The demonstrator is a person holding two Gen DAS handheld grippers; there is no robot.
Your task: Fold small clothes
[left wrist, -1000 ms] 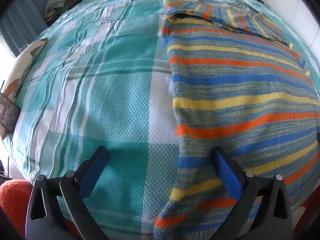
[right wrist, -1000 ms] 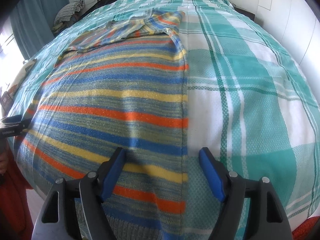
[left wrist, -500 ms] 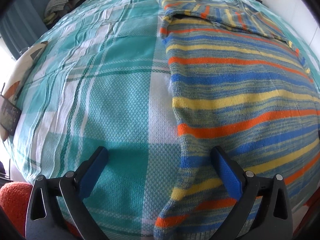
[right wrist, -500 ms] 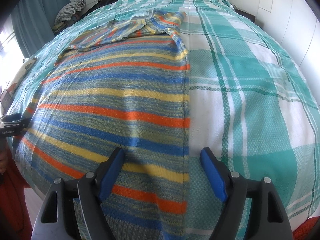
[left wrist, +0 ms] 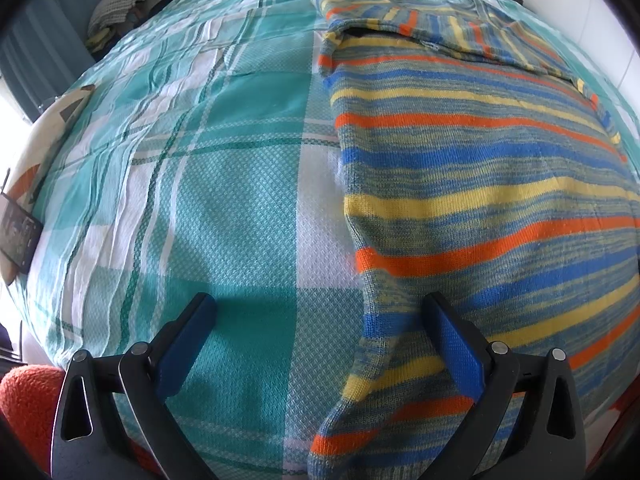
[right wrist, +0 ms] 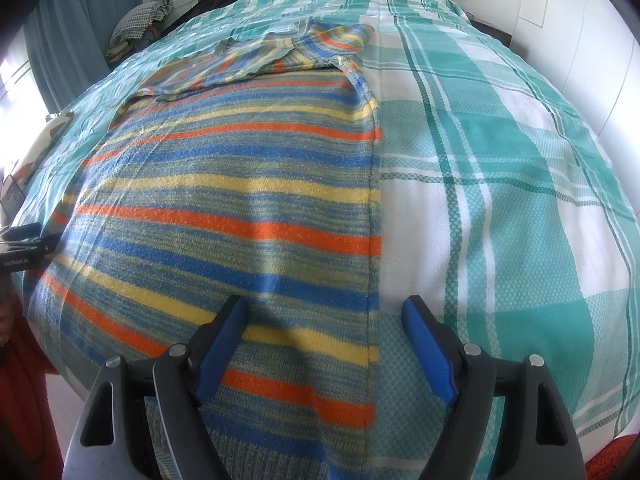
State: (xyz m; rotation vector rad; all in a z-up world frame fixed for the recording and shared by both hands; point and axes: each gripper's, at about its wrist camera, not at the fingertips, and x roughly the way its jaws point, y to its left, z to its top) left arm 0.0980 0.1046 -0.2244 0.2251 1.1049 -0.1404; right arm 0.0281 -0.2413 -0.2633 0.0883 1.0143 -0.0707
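A striped knit sweater (left wrist: 480, 184) in blue, orange, yellow and grey lies flat on the bed, its sleeves folded across the far end (left wrist: 432, 28). My left gripper (left wrist: 320, 320) is open and empty, straddling the sweater's left edge near the hem. The sweater also shows in the right wrist view (right wrist: 240, 208). My right gripper (right wrist: 324, 320) is open and empty, straddling the sweater's right edge near the hem. The left gripper's tip (right wrist: 24, 236) shows at the left edge of the right wrist view.
The bed is covered by a teal and white plaid spread (left wrist: 192, 184) (right wrist: 500, 184). A patterned pillow (left wrist: 44, 128) and a dark card (left wrist: 16, 236) lie at the bed's left side. Folded cloth (right wrist: 140, 20) and blue curtains (right wrist: 80, 28) are at the far left. An orange rug (left wrist: 28, 396) lies below.
Both grippers have shifted very slightly forward over the sweater's hem corners. Both stay open and the sweater has not moved.
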